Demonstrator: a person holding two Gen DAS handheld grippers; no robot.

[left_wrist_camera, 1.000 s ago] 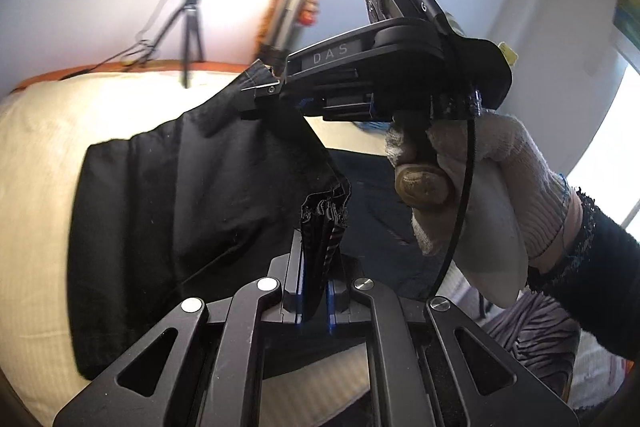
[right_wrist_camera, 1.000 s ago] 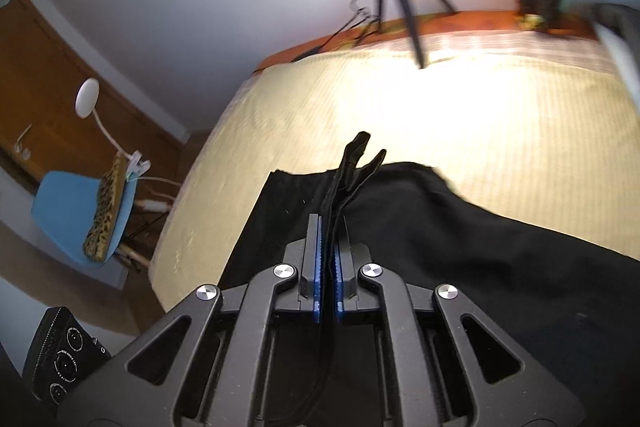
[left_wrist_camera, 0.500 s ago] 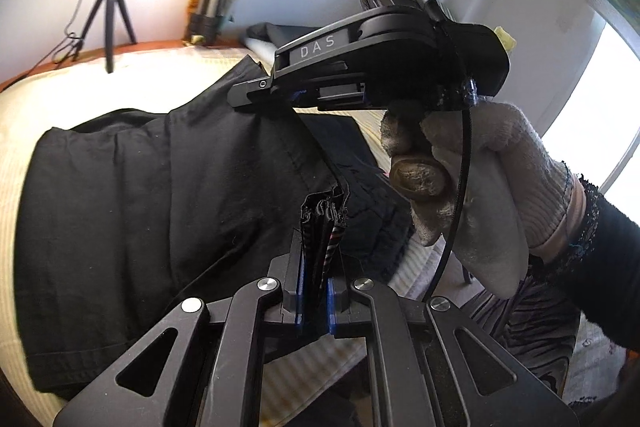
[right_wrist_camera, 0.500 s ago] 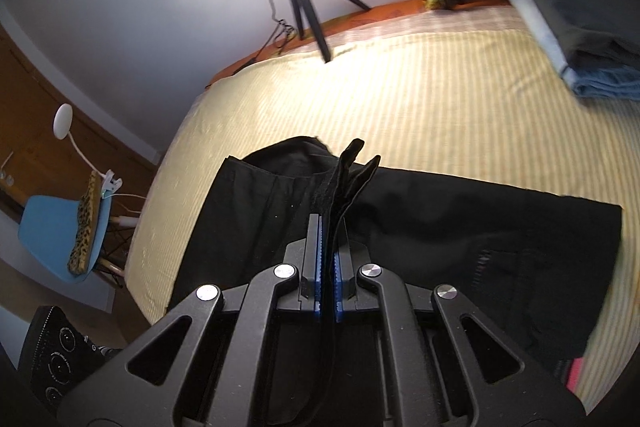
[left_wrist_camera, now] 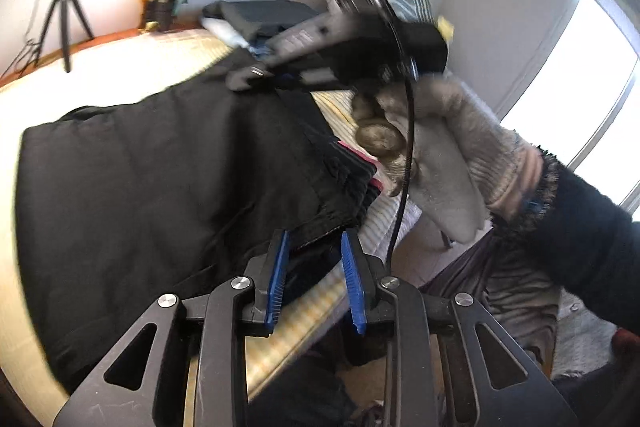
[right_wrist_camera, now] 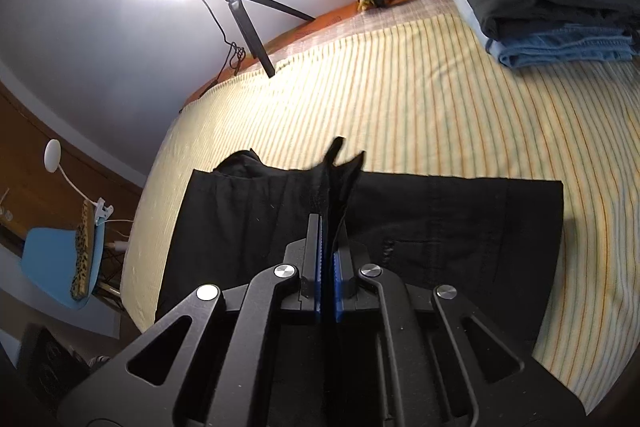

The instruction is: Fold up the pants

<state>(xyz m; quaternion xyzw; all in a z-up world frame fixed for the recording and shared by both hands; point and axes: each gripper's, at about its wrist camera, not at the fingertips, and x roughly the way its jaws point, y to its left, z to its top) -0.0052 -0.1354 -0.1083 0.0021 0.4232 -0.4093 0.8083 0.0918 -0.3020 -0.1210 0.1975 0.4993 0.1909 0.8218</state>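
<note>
The black pants [left_wrist_camera: 152,179] lie folded on the striped bed [right_wrist_camera: 400,115]. In the left wrist view my left gripper [left_wrist_camera: 314,247] is open, its blue pads apart at the near edge of the pants, with the waistband edge lying just beyond them. My right gripper [left_wrist_camera: 256,73] shows there at the far edge of the pants, held by a gloved hand. In the right wrist view my right gripper [right_wrist_camera: 328,227] is shut on a fold of the black pants [right_wrist_camera: 460,227], which sticks up between the pads.
A stack of folded clothes [right_wrist_camera: 552,7] sits at the bed's far right corner. A ring light on a tripod [right_wrist_camera: 240,11] stands at the far edge. A blue chair [right_wrist_camera: 60,263] is on the left, off the bed. A window [left_wrist_camera: 580,87] is on the right.
My left gripper has opened and let go of the pants' edge, which now lies on the bed. Both grippers have come down and the pants lie flatter, folded over.
</note>
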